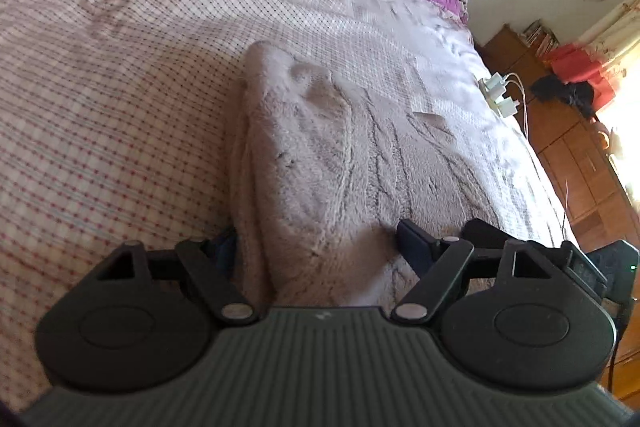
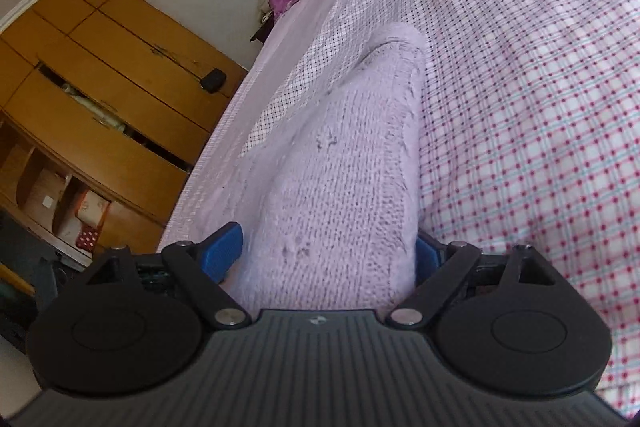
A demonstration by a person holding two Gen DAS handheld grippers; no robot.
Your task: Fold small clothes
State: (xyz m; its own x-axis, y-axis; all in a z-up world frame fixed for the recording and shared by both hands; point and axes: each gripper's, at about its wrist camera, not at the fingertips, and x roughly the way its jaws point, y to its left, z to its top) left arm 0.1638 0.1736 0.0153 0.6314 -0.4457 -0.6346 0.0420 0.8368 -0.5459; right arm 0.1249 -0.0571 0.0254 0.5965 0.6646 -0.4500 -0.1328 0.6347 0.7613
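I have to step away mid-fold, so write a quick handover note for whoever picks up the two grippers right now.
Left gripper: jaws wide, straddling the near end of the lilac knit garment; no clear pinch visible.
Right gripper: jaws wide too, the same garment bunched between its blue fingers; whether they press it is unclear.
The garment lies on the checked bedsheet, already doubled over into a long strip.
Left to do: probably fold it again across its length, then flatten it.

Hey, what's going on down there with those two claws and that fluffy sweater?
Left gripper open, astride sweater. Right gripper open, sweater between fingers. Sweater lies on checked bedsheet. Nothing blocking.
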